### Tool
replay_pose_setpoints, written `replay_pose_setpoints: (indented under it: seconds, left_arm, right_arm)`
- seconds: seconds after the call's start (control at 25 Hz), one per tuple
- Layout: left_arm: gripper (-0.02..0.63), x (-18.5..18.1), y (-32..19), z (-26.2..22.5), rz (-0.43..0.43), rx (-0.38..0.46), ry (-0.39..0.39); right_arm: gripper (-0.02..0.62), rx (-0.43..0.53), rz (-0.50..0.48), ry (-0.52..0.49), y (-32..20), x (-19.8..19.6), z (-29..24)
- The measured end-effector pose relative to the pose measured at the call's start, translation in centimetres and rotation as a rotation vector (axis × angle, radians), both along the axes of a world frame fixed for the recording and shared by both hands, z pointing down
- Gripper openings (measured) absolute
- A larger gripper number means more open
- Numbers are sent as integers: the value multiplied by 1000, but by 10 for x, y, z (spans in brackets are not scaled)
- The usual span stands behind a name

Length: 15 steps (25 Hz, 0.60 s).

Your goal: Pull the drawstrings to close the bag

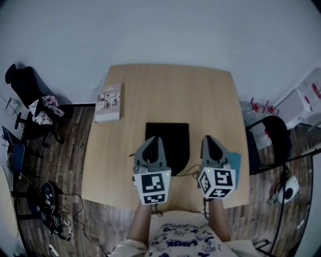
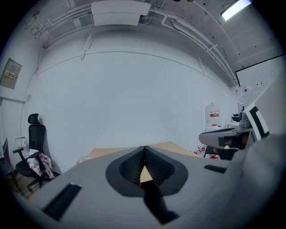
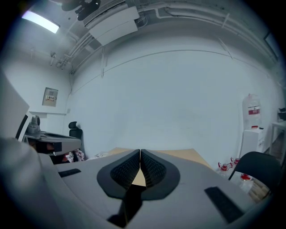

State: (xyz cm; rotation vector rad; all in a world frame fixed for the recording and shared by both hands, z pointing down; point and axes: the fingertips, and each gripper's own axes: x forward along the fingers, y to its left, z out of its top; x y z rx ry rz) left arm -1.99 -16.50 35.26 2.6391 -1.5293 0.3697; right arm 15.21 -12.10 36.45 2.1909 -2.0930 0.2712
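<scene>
Only overhead, black bag (image 1: 173, 143), wooden table (image 1: 175, 95)

A light wooden table (image 1: 210, 100) stands against a plain pale wall (image 1: 165, 30) on a dark wood-plank floor (image 1: 75, 145). A black office chair (image 1: 27, 88) draped with cloth sits to its left, another black chair (image 1: 275, 131) to its right. A strip light (image 2: 234, 9) glows on the ceiling.
</scene>
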Motion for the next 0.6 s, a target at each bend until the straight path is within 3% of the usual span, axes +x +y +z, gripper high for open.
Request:
replay_pose_setpoints:
  seconds: [0.6]
  left_arm:
    - [3, 2, 0, -8, 0, 10, 15]
  right_arm:
    - [6, 0, 22, 24, 1, 12, -4]
